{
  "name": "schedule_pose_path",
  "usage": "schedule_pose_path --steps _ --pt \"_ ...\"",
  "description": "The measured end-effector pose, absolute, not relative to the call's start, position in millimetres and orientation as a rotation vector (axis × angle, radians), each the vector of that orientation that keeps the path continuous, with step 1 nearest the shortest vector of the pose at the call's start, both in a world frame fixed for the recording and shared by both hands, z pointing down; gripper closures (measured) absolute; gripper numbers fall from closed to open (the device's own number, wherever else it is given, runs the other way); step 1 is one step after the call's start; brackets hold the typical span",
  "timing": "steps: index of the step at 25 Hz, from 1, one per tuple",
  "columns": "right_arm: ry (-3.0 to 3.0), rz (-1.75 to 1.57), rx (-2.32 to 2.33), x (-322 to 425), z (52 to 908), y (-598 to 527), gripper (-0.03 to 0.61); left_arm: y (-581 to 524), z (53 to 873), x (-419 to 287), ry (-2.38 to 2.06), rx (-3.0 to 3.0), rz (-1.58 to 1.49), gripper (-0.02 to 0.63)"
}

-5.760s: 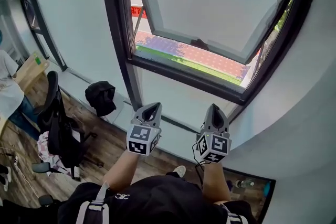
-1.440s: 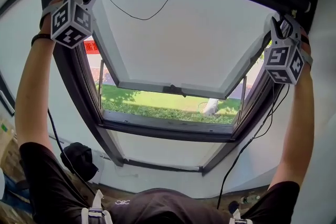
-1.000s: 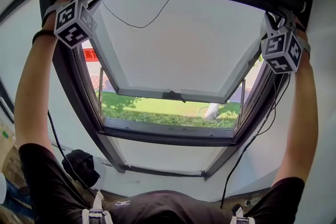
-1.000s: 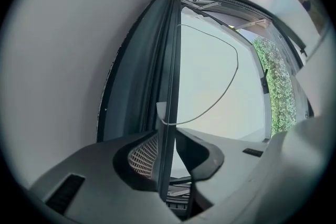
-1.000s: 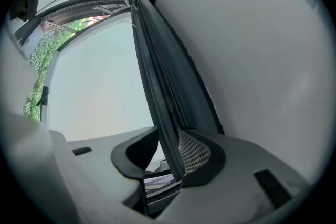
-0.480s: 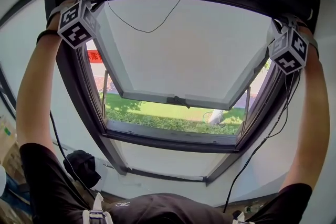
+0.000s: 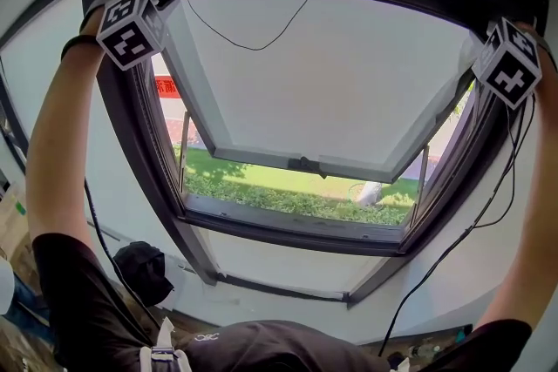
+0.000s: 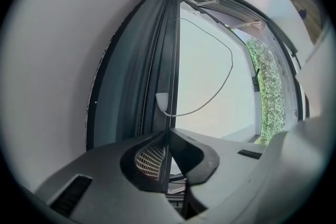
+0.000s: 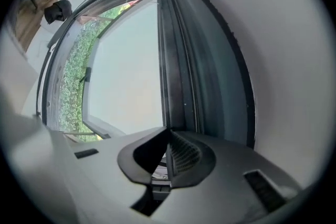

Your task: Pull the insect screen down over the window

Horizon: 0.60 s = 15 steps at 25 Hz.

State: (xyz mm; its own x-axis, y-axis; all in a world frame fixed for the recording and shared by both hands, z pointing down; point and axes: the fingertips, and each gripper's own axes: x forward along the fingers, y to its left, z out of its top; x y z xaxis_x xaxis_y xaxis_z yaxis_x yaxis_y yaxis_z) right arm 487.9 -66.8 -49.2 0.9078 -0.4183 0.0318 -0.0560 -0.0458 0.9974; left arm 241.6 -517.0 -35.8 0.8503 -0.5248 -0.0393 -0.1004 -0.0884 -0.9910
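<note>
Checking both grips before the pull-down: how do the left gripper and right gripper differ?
The left gripper holds the screen bar at its left end, the right gripper at its right end. A white tab with a looping cord sits just ahead of the left gripper; none shows by the right gripper. Shared: both jaws have just been closing and now pinch the bar's thin edge.

The dark window frame is covering part of the red sign with white lettering, too small to read; the right edge is cutting off the person's right forearm
</note>
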Motion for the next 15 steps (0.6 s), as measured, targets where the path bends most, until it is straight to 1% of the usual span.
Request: schedule_pose_path --steps 11,15 --pt "-0.378 -0.232 1.633 487.5 -28.5 -65.2 0.554 -516.4 -18.4 239.2 0.493 -1.649 -0.373 0.582" --pt "-0.412 -0.194 1.640 486.2 -8.0 -63.3 0.551 -513.2 3.6 239.6 0.457 -1.628 -0.424 0.586"
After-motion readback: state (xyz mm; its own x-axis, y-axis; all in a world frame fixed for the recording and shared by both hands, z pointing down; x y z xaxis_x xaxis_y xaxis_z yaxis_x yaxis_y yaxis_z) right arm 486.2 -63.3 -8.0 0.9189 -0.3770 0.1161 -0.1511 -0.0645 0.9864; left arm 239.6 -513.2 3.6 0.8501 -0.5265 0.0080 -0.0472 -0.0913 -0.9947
